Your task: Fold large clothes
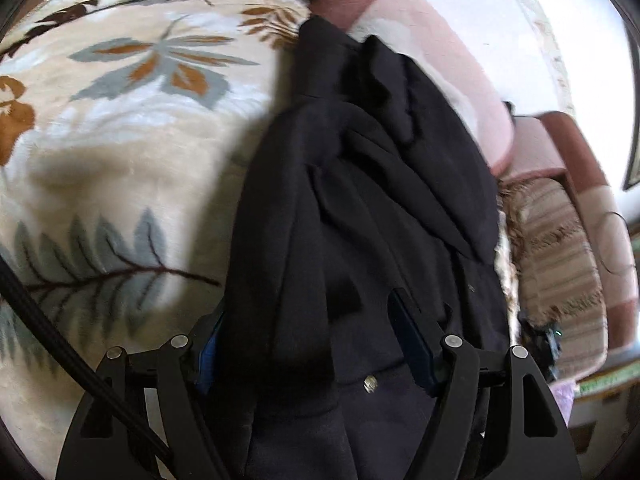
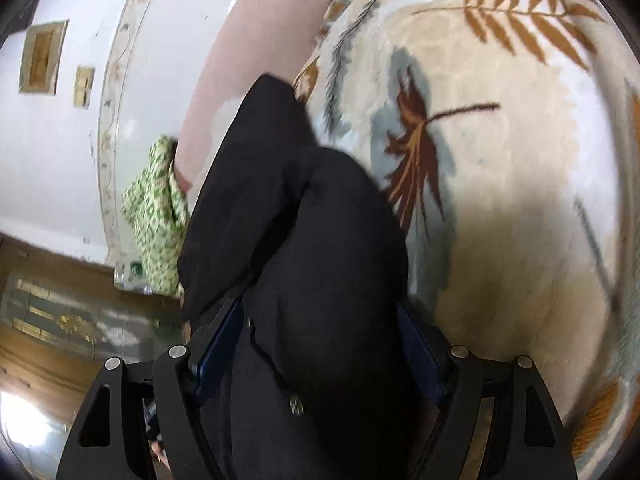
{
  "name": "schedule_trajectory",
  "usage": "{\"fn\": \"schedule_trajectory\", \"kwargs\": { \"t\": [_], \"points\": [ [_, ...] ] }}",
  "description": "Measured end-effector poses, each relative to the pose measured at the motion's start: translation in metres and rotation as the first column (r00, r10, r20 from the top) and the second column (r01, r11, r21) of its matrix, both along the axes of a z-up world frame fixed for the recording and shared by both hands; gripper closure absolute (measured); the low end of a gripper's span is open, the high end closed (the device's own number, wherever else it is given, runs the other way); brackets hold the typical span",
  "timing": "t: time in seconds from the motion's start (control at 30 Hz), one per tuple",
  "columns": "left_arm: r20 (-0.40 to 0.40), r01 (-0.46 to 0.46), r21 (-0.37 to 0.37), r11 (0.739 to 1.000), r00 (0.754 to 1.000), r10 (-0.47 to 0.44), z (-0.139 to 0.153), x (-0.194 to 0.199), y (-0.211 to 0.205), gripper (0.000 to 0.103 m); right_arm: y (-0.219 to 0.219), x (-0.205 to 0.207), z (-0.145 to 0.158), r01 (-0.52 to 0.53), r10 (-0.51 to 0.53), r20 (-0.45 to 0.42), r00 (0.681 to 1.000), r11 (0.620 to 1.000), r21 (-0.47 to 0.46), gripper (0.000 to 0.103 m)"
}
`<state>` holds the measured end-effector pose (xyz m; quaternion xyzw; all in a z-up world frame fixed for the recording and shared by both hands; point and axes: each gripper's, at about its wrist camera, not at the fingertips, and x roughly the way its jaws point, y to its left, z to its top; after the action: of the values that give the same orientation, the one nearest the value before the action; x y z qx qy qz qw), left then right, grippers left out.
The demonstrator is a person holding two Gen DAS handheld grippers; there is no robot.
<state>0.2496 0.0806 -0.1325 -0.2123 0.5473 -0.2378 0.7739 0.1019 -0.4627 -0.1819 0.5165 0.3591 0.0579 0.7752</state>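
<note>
Through the left wrist camera we are looking down at a big black cloth garment (image 1: 360, 208), soft and full of folds. It is hanging bunched between the two black fingers of the left gripper (image 1: 316, 340). The blue pads (image 1: 412, 344) are standing wide apart, with a thick bundle of the cloth filling the gap, so the left gripper is holding the garment. A small metal button (image 1: 371, 383) is showing on the cloth near the bottom. Under the garment a fluffy cream blanket with brown and grey leaf shapes (image 1: 120, 128) is lying spread out. To the right we are seeing a pink and brown padded headboard (image 1: 460, 80) and a striped fringed cloth (image 1: 560, 248). A black cable (image 1: 60, 344) is running across the lower left corner.

Through the right wrist camera we are seeing the same black garment (image 2: 312, 248) bunched between the fingers of the right gripper (image 2: 320, 344). Its blue pads (image 2: 218, 344) are wide apart too, and the cloth is filling the space, so it is holding the garment. The picture is a bit blurry. The leaf blanket (image 2: 500, 160) is lying on the right side. On the left a green and white patterned cloth (image 2: 156, 216) is hanging beside the pink headboard (image 2: 256, 60), with a white wall (image 2: 52, 152) behind.
</note>
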Motion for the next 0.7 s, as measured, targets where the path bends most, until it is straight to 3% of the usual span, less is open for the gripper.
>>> {"fn": "schedule_trajectory", "kwargs": {
  "t": [0.17, 0.23, 0.33, 0.43, 0.53, 0.7],
  "points": [
    [-0.022, 0.013, -0.206, 0.979, 1.000, -0.018, -0.001, -0.023, 0.016, 0.032, 0.019, -0.010, 0.003, -0.120, 0.119, -0.053, 0.991, 0.993, -0.015, 0.022],
    [-0.032, 0.009, -0.235, 0.972, 0.999, -0.017, -0.003, -0.033, 0.020, 0.032, 0.037, -0.017, 0.001, -0.205, 0.207, -0.054, 0.977, 0.978, 0.040, 0.022],
    [-0.035, 0.023, -0.234, 0.972, 0.999, -0.033, -0.006, -0.047, 0.019, 0.032, 0.061, -0.030, 0.001, -0.273, 0.275, -0.058, 0.960, 0.961, 0.036, 0.022],
    [0.004, 0.051, -0.155, 0.987, 0.999, -0.051, -0.005, -0.058, 0.011, 0.032, 0.083, -0.040, 0.002, -0.312, 0.314, -0.017, 0.949, 0.947, 0.075, 0.021],
    [-0.001, 0.045, -0.099, 0.994, 0.999, -0.045, -0.008, -0.058, 0.005, 0.031, 0.091, -0.044, -0.001, -0.264, 0.264, 0.006, 0.964, 0.961, 0.085, 0.021],
    [0.010, 0.045, -0.066, 0.997, 0.999, -0.045, -0.016, -0.060, -0.001, 0.020, 0.094, -0.051, -0.003, -0.209, 0.205, 0.044, 0.978, 0.972, 0.108, 0.024]
  ]
}}
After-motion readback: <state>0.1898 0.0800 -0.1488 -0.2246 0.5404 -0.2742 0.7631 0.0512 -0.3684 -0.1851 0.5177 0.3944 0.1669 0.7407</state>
